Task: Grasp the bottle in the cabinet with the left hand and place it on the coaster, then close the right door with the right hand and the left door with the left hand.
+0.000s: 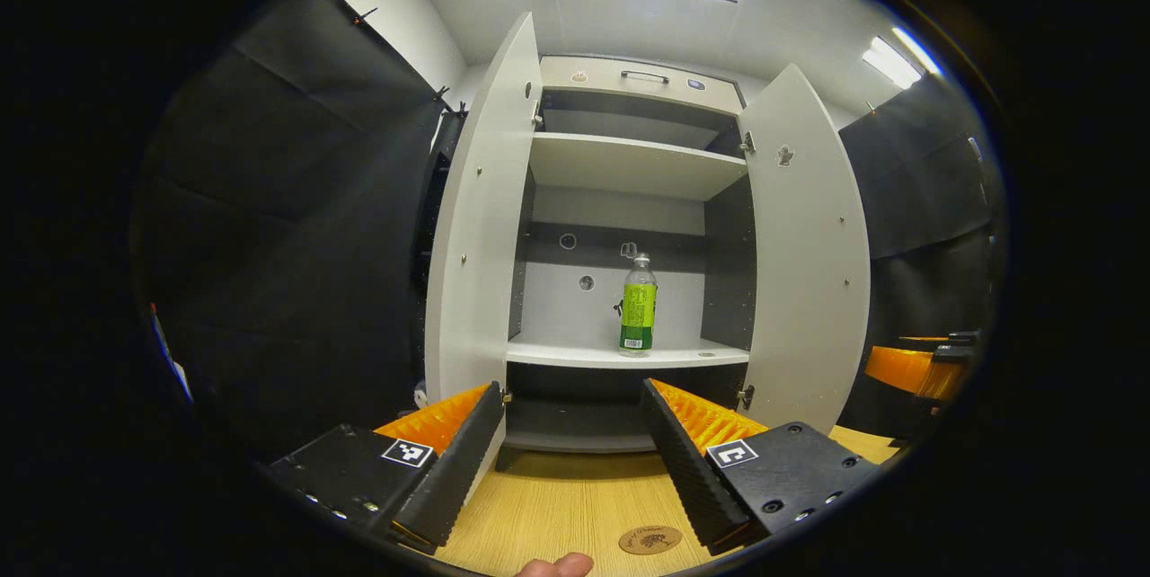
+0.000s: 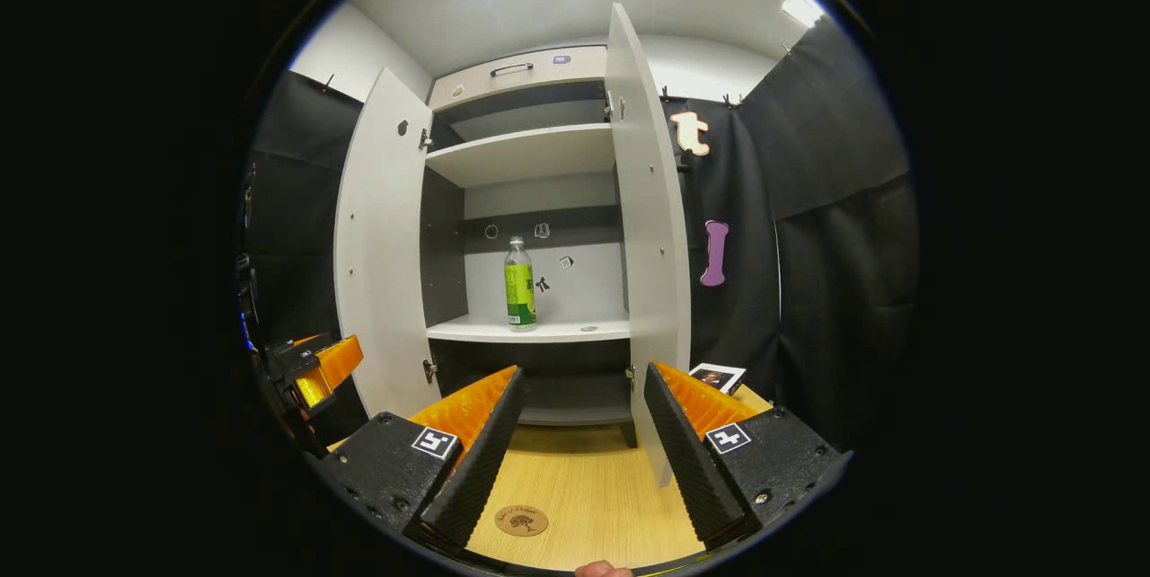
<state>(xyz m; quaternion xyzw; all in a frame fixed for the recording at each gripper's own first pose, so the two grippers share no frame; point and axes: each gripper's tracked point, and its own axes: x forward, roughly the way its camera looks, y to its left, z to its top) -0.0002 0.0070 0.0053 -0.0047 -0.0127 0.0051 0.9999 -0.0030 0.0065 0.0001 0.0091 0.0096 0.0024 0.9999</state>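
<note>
Plainly, both cabinet doors stand wide so the bottle (image 1: pixel 638 307), upright on the middle shelf (image 1: pixel 575 352) at twelve o'clock, is reachable by the left tongs (image 1: pixel 575 447), gaping and empty like the right tongs (image 2: pixel 579 433), above the worktop's (image 1: pixel 557 492) coaster (image 1: pixel 650 539).

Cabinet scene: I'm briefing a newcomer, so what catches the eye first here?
The green-labelled bottle stands upright, alone on the cabinet's middle shelf, framed by both doors swung wide open. On the wooden table in front lies a round coaster, with the open left gripper aimed at the cabinet.
</note>
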